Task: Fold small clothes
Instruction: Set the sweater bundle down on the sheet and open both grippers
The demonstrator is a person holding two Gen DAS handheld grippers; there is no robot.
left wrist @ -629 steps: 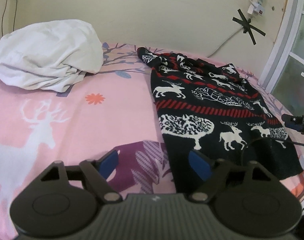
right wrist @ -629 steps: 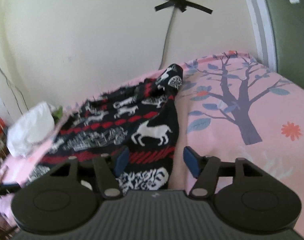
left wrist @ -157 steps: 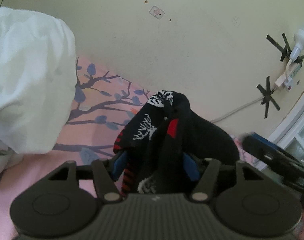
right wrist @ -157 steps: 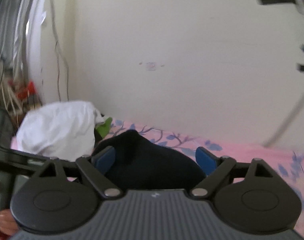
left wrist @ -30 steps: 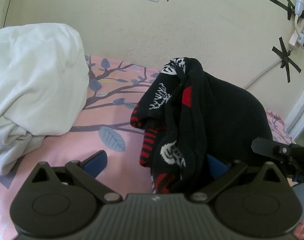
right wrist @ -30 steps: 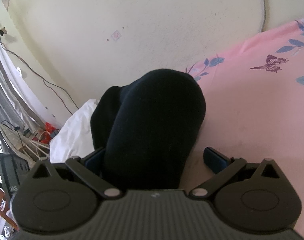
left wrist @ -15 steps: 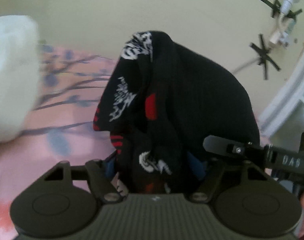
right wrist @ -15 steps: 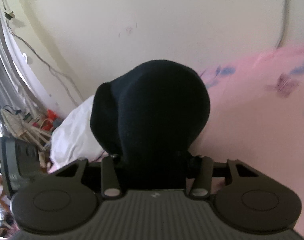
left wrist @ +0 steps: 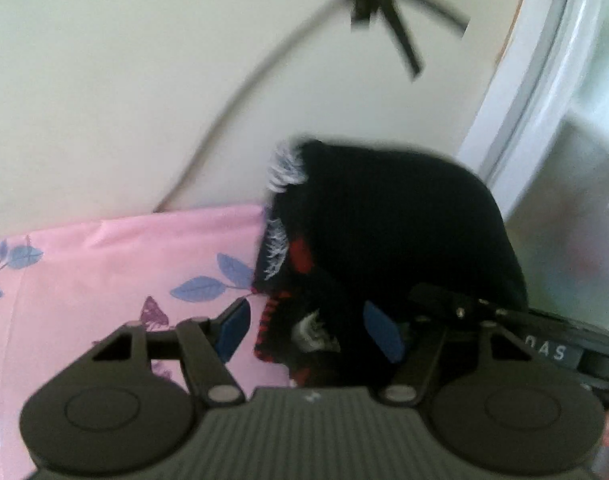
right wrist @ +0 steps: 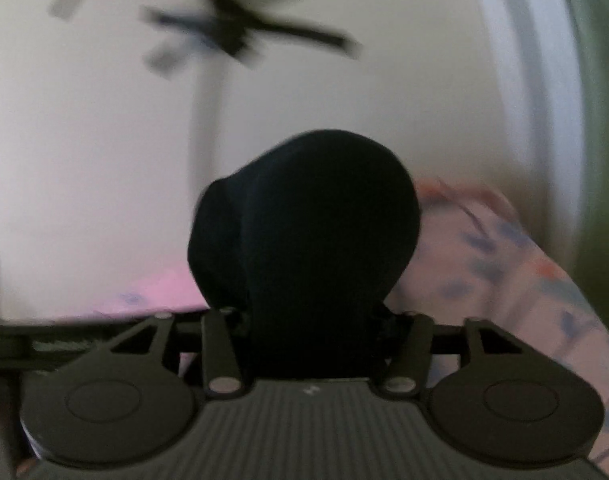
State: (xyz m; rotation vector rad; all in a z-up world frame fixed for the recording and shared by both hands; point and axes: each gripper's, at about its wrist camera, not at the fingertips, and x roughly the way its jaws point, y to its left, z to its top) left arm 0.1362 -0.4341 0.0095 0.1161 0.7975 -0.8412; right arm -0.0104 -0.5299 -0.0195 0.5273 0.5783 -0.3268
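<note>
The folded black sweater [left wrist: 384, 232] with red and white patterns is bundled and held up above the pink bed sheet [left wrist: 104, 264]. My left gripper [left wrist: 306, 330] is open, its blue pads [left wrist: 232, 326] apart, with the sweater's lower edge hanging between them. My right gripper [right wrist: 310, 328] is shut on the sweater [right wrist: 312, 236], which bulges as a black mass in front of its camera. The right gripper's body [left wrist: 544, 344] shows at the right of the left wrist view, beside the sweater.
A cream wall with black tape crosses [left wrist: 380, 4] and a cable [left wrist: 232, 112] stands behind the bed. A white door frame [left wrist: 536, 80] is at the right. Both views are motion-blurred.
My left gripper has opened and let go of the sweater. Both grippers have swung right toward the door frame; the white bundle has left view. The right gripper stays shut on the sweater.
</note>
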